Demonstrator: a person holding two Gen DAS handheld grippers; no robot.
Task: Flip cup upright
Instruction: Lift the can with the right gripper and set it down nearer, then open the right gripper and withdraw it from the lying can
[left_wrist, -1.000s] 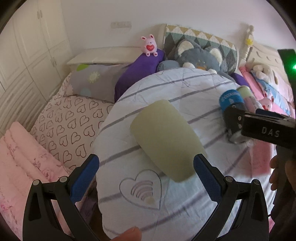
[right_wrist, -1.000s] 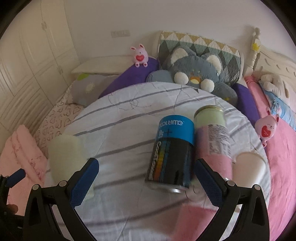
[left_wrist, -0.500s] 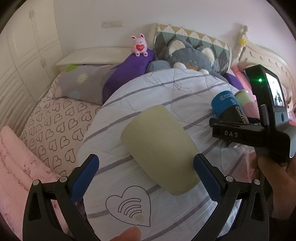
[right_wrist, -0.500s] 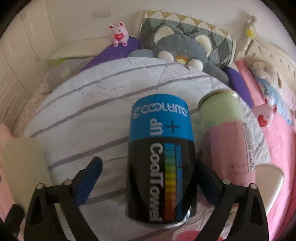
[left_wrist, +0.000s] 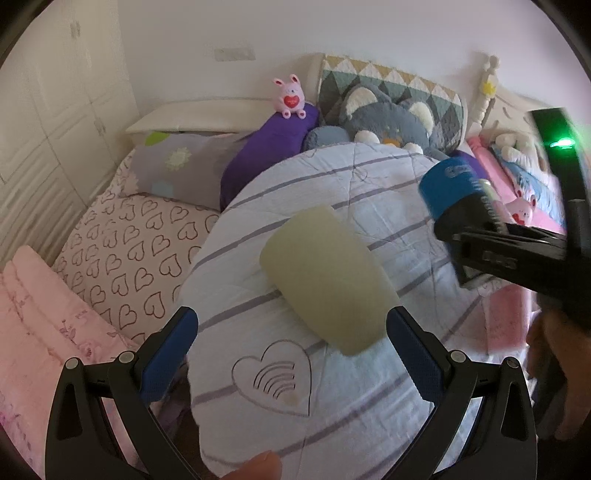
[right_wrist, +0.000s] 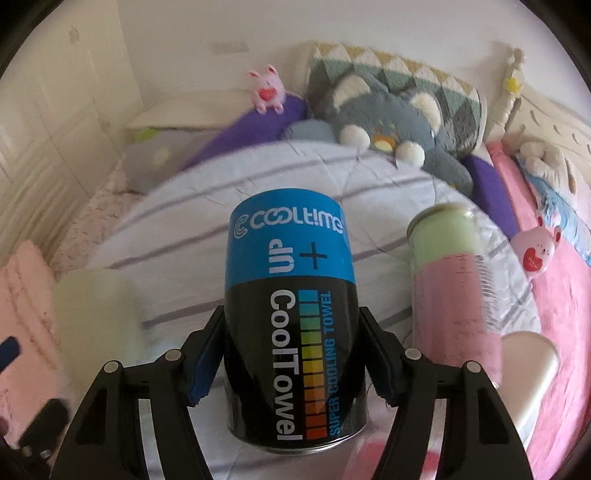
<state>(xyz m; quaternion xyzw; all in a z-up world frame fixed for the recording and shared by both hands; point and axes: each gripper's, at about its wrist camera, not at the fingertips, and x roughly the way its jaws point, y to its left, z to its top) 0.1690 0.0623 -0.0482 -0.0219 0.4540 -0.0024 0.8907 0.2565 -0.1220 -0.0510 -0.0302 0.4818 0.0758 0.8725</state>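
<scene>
A pale green cup (left_wrist: 325, 277) lies on its side on the striped quilt (left_wrist: 332, 177), its base pointing away. My left gripper (left_wrist: 291, 350) is open, its blue pads either side of the cup's near end, not touching. In the right wrist view the same cup (right_wrist: 92, 310) shows blurred at the left. My right gripper (right_wrist: 291, 354) is shut on a blue and black CoolTowel can (right_wrist: 291, 314), which stands upside down. That can (left_wrist: 458, 192) and the right gripper also show at the right of the left wrist view.
A green and pink bottle (right_wrist: 450, 280) stands right of the can, with a white cup (right_wrist: 532, 362) beside it. Plush toys and pillows (left_wrist: 388, 110) line the headboard. A heart-print sheet (left_wrist: 140, 251) and pink blanket (left_wrist: 37, 314) lie left.
My right gripper has moved in around the CoolTowel can and closed on it. My left gripper has stayed open around the green cup, shifting only slightly.
</scene>
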